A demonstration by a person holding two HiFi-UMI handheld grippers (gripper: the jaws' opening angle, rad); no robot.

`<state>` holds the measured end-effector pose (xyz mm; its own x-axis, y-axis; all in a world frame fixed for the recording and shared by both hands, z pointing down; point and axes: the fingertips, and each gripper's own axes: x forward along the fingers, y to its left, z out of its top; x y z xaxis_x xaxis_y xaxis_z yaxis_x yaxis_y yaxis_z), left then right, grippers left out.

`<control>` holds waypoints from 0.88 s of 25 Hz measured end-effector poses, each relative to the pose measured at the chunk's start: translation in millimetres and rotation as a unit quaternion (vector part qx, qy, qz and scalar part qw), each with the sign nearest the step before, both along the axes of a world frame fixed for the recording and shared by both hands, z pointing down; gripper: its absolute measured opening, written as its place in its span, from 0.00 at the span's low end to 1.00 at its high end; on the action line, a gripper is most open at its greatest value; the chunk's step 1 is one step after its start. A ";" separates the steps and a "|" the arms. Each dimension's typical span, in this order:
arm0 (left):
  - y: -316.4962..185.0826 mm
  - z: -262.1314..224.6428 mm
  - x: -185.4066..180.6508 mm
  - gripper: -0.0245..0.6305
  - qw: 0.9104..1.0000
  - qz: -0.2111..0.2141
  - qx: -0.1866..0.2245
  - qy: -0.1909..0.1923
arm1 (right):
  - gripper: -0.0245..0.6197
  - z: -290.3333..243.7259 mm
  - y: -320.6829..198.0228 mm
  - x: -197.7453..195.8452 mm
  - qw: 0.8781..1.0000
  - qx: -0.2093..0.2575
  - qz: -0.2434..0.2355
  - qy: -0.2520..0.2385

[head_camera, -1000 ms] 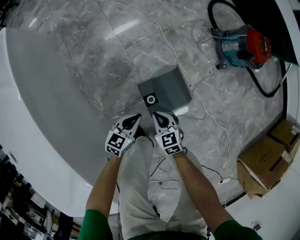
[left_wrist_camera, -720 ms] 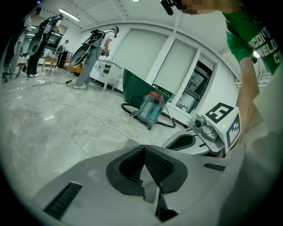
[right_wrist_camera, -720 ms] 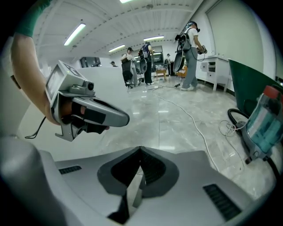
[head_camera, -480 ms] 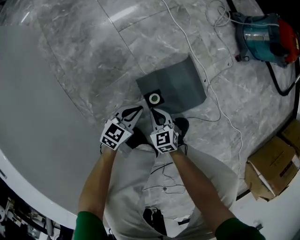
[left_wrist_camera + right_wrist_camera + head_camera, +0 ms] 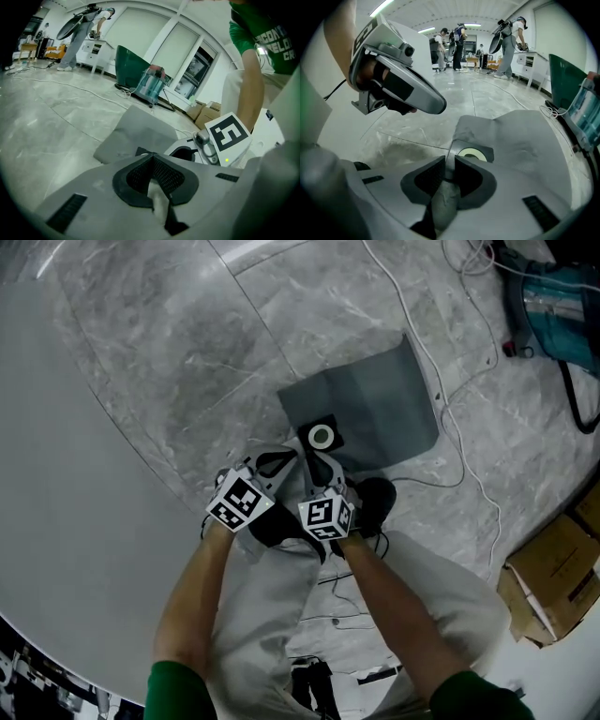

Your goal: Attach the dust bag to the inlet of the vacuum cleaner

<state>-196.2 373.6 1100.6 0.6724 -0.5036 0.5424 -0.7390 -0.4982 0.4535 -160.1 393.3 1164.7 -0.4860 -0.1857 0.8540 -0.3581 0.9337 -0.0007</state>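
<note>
As forearms dip, left tool closed; right tool just parting, seemingly empty, over dust bag

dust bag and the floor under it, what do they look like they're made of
Dust bag: grey and matte, probably paper or nonwoven fabric; it lies flat with soft creases. Its dark collar around the pale ring looks stiffer, card or plastic, hard to tell. Floor: polished stone or stone-look tile, with grey veining, straight joints and a glossy sheen.

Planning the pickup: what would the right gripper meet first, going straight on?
Probably the dust bag's black collar, though depth is unclear. The right gripper has just been opening its jaws, nothing between them.
</note>
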 end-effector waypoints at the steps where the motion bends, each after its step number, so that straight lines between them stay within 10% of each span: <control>1: -0.3 4.3 1.2 0.04 1.000 0.007 0.000 -0.002 | 0.16 4.8 0.5 0.9 1.000 0.000 -0.001 0.003; 9: -4.8 20.4 4.9 0.04 1.000 0.016 -0.006 -0.001 | 0.22 21.7 -2.1 6.9 0.998 0.037 -0.025 0.047; 22: -29.3 -3.3 27.2 0.04 1.000 0.023 -0.015 -0.005 | 0.15 -46.3 -58.5 36.6 0.988 0.086 0.121 0.038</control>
